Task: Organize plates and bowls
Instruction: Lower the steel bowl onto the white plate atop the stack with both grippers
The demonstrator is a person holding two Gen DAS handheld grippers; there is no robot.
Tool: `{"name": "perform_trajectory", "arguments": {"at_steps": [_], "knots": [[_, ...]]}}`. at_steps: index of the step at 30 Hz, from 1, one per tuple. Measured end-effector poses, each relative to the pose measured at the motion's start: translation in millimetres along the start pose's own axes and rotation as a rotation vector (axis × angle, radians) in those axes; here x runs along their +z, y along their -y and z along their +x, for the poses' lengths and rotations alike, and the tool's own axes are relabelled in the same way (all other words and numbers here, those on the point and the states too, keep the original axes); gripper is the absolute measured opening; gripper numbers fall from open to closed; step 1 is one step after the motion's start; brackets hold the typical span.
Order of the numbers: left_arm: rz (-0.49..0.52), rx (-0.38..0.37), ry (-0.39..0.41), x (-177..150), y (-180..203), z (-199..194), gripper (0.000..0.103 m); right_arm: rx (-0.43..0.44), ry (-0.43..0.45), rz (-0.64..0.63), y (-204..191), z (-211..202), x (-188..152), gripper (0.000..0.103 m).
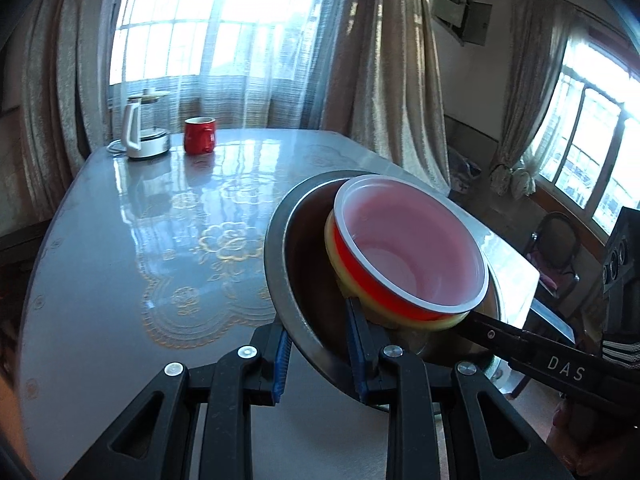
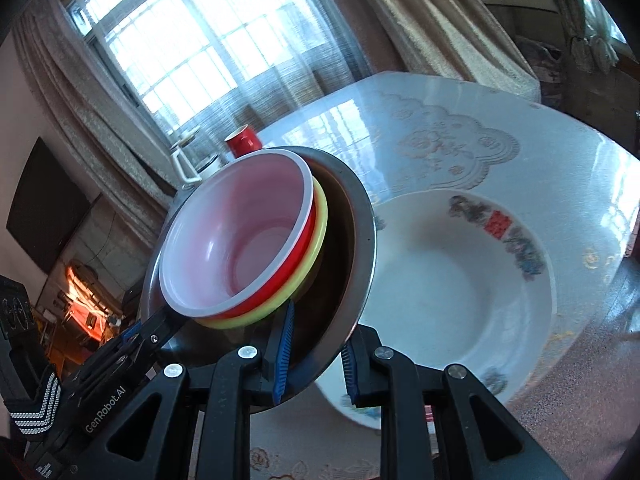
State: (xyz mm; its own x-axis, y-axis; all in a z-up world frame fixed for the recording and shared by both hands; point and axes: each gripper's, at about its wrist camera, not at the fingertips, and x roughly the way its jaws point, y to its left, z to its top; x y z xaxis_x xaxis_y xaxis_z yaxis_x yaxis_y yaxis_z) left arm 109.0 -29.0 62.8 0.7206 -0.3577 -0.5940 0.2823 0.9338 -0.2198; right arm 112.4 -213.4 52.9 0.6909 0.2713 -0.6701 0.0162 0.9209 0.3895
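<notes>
Both grippers angled down, jaws clamped on steel bowl (image 1: 280, 280) rim, opposite sides.

"DAS" stands on the right hand-held gripper (image 1: 472, 322); "GenRobot.AI" stands on the left hand-held gripper (image 2: 160, 330).

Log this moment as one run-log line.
left tool: shut on round steel bowl rim | right tool: shut on opposite rim | load: red plastic bowl nested in yellow bowl
</notes>
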Motion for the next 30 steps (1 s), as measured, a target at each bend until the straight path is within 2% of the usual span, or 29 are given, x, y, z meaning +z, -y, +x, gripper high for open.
{"name": "perform_trajectory", "arguments": {"at_steps": [13, 30], "knots": [[0.066, -0.099, -0.026, 6.8, 51.9, 33.3, 0.027, -0.091, 0.051, 0.093, 49.9, -27.6, 5.7, 0.022], [0.091, -0.091, -0.092, -10.0, 71.4, 53.6, 0.027, -0.122, 0.007, 0.162, 79.1, -22.5, -3.7, 0.022]]}}
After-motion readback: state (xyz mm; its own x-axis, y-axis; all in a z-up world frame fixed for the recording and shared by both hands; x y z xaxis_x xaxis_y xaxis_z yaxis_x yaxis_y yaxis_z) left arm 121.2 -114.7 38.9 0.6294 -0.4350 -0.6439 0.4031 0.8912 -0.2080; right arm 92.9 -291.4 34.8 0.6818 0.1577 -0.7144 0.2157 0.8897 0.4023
